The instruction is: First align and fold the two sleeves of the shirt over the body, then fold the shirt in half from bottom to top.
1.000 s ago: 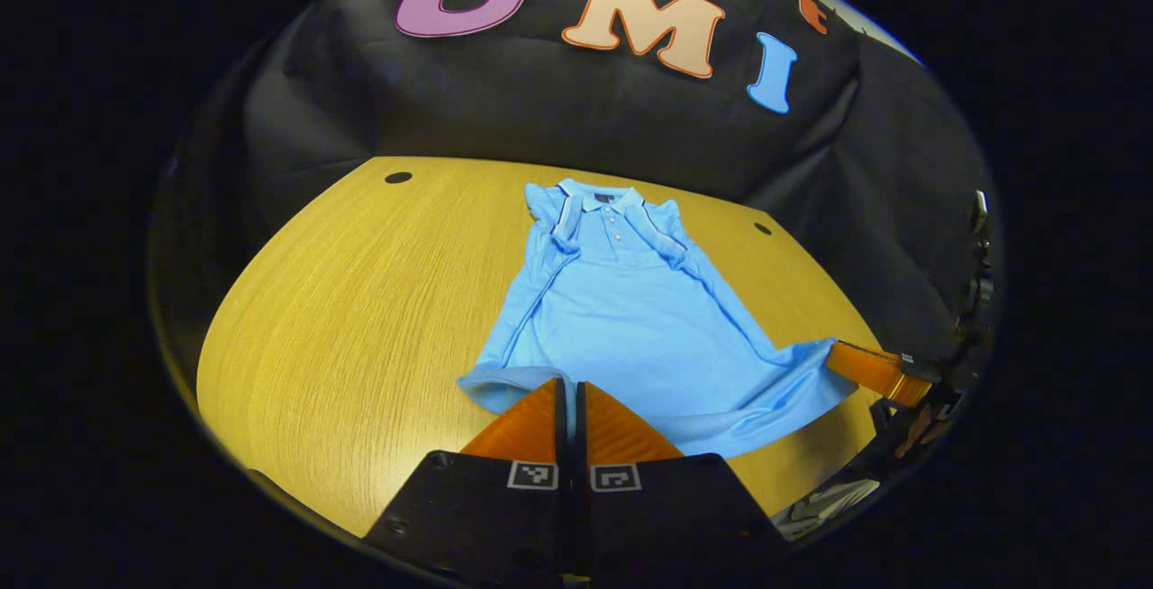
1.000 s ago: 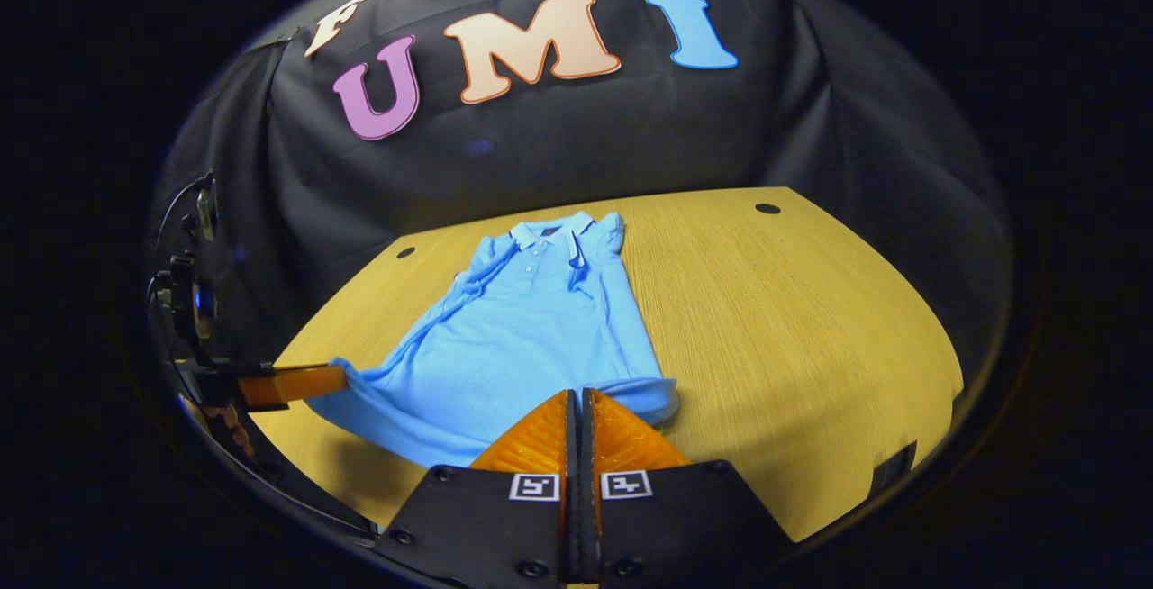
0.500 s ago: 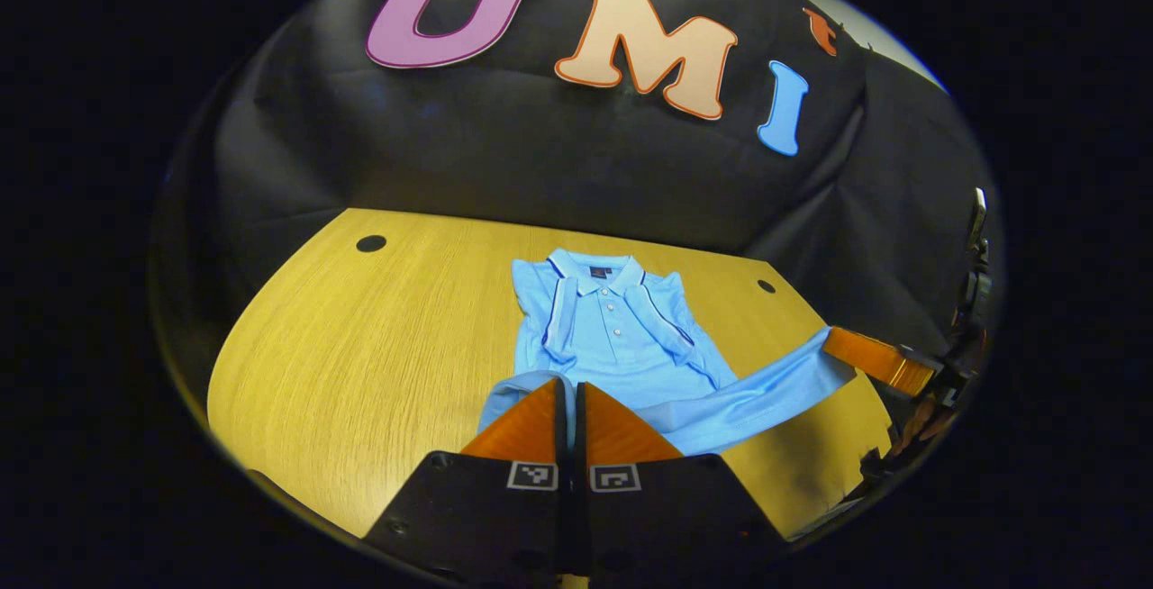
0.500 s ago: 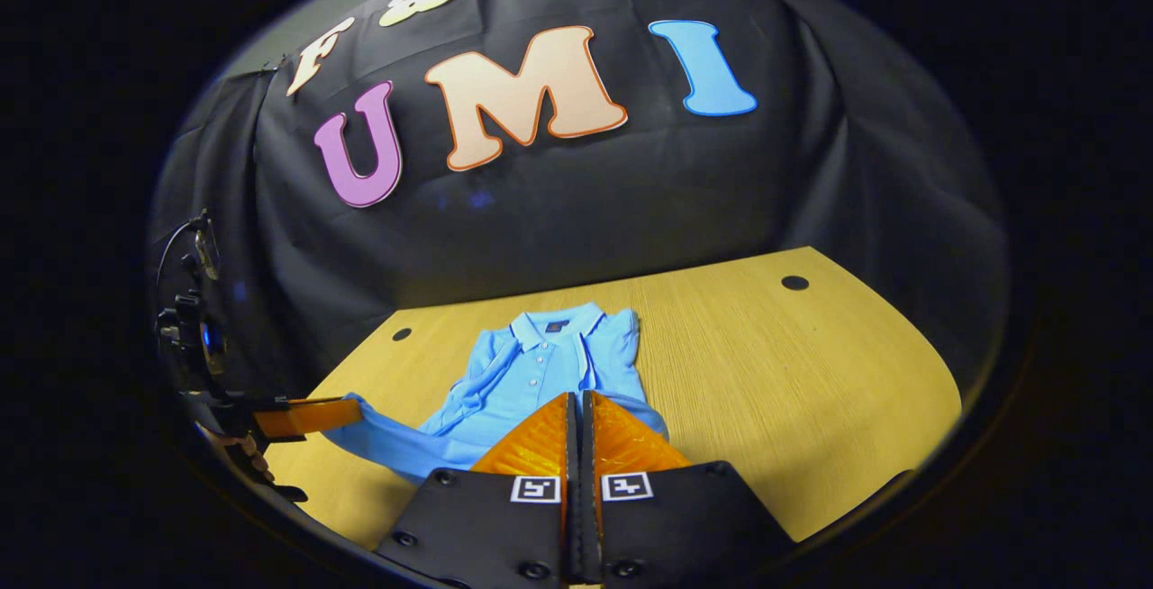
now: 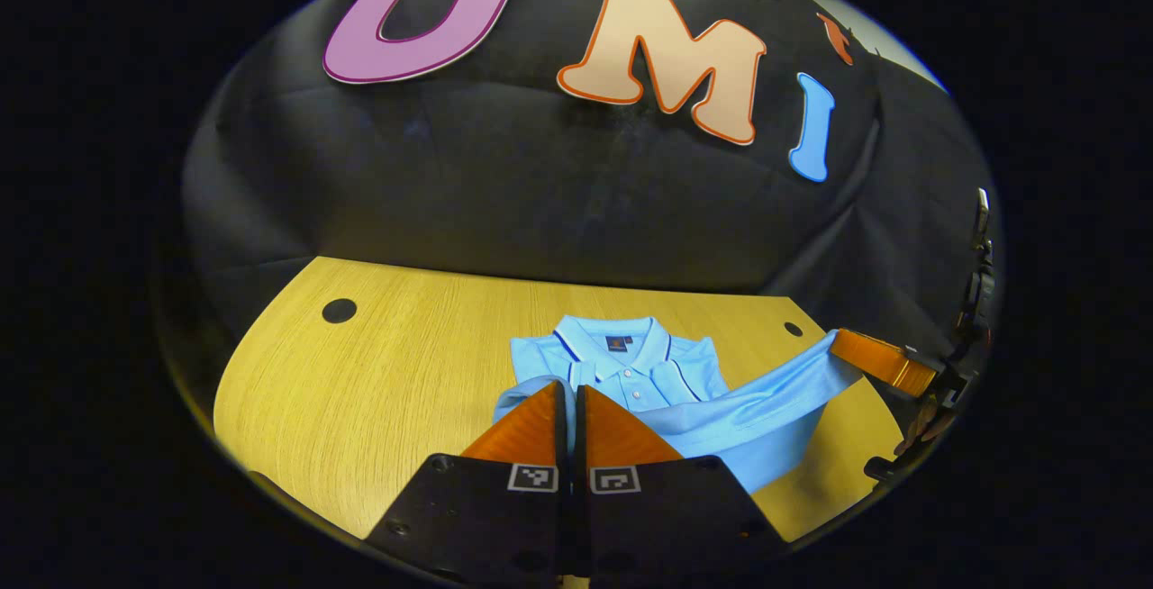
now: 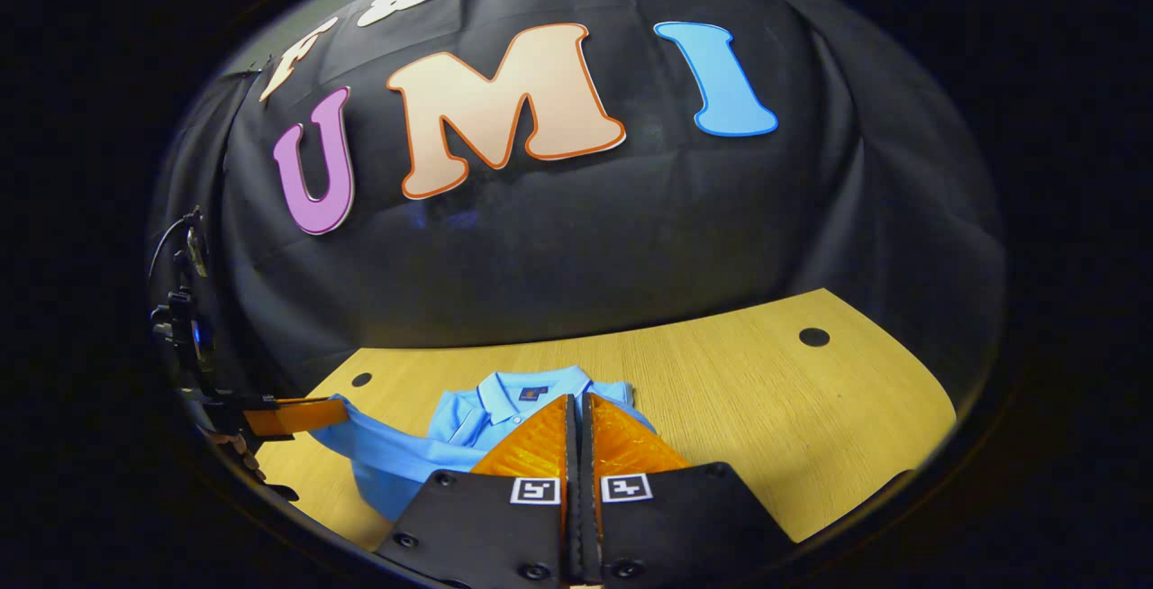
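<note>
Since the earlier frames, the lower hem of the shirt point(image 5: 621, 368) had been lifted off the table point(image 5: 387, 391) and carried forward toward the collar point(image 5: 612, 337), so that far less of the body was left showing beyond the fingers. The sleeves were already lying folded over the chest.

In the left gripper view, the left gripper point(image 5: 569, 395) was seen with its two fingers drawn together, only a thin slit left between them, and a blue edge of the hem was seen curling out just to the left of the tips; the cloth appeared to be pinched there. Ahead of the fingertips the collar and button placket lay flat on the wooden table. Off to the right of this gripper, the right gripper point(image 5: 878, 362) was seen with the other corner of the hem at its tip, and a band of blue fabric was stretched, sagging, between the two tools.

In the right gripper view, the right gripper's point(image 6: 576, 409) fingers were likewise closed to a narrow slit, with shirt fabric point(image 6: 450, 431) passing under and beside them. The collar point(image 6: 522, 386) was seen just ahead and slightly left of the tips. Far to the left, the left gripper point(image 6: 297, 415) was seen with the hem corner at its end. To the right of the fingers, bare table point(image 6: 766, 400) was spread.
</note>
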Available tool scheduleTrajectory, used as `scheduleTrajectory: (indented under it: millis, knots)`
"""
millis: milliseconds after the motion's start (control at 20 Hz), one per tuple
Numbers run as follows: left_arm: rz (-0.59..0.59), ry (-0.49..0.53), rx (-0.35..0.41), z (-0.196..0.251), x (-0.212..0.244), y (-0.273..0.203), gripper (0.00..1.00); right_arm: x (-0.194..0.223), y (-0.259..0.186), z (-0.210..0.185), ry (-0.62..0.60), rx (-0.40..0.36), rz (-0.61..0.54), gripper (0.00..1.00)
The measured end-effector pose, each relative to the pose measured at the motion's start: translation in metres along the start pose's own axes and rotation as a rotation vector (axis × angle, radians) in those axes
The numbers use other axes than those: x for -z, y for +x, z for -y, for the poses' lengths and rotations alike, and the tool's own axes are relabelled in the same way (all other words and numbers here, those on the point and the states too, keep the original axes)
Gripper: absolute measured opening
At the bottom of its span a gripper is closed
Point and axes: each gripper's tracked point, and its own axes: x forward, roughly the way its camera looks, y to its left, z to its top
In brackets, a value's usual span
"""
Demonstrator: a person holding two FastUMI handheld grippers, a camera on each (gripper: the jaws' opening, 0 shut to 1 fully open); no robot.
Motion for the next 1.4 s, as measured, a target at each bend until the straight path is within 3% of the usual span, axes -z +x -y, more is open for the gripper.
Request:
scheduleTrajectory:
  millis: [250, 500, 600, 650, 750, 800, 900, 1100, 1400]
  knots:
    - [-0.032, 0.031, -0.021, -0.027, 0.004, 0.066, 0.00, 0.019, 0.069, 0.016, -0.022, 0.067, -0.035, 0.02]
    - [-0.082, 0.054, -0.062, -0.042, 0.027, 0.099, 0.00, 0.045, 0.089, 0.033, -0.032, 0.138, -0.084, 0.03]
    - [-0.035, 0.045, -0.069, -0.041, 0.018, 0.094, 0.05, 0.039, 0.084, 0.033, -0.049, 0.140, -0.058, 0.44]
    - [0.011, 0.045, -0.068, -0.037, 0.008, 0.084, 0.18, 0.030, 0.076, 0.033, -0.057, 0.146, -0.031, 0.62]
    - [0.101, 0.077, -0.088, -0.036, -0.013, 0.062, 0.72, 0.018, 0.057, 0.030, -0.072, 0.141, 0.016, 0.99]
    - [0.135, 0.097, -0.097, -0.031, -0.020, 0.050, 0.99, 0.013, 0.042, 0.029, -0.083, 0.140, 0.034, 1.00]
    - [0.187, 0.120, -0.114, -0.021, -0.033, 0.015, 0.95, -0.002, 0.008, 0.023, -0.102, 0.129, 0.079, 1.00]
    - [0.263, 0.109, -0.130, 0.004, -0.039, -0.057, 0.96, -0.026, -0.068, 0.005, -0.151, 0.081, 0.184, 1.00]
    - [0.327, 0.133, -0.152, 0.024, -0.027, -0.140, 0.95, -0.027, -0.150, -0.022, -0.183, -0.001, 0.258, 1.00]
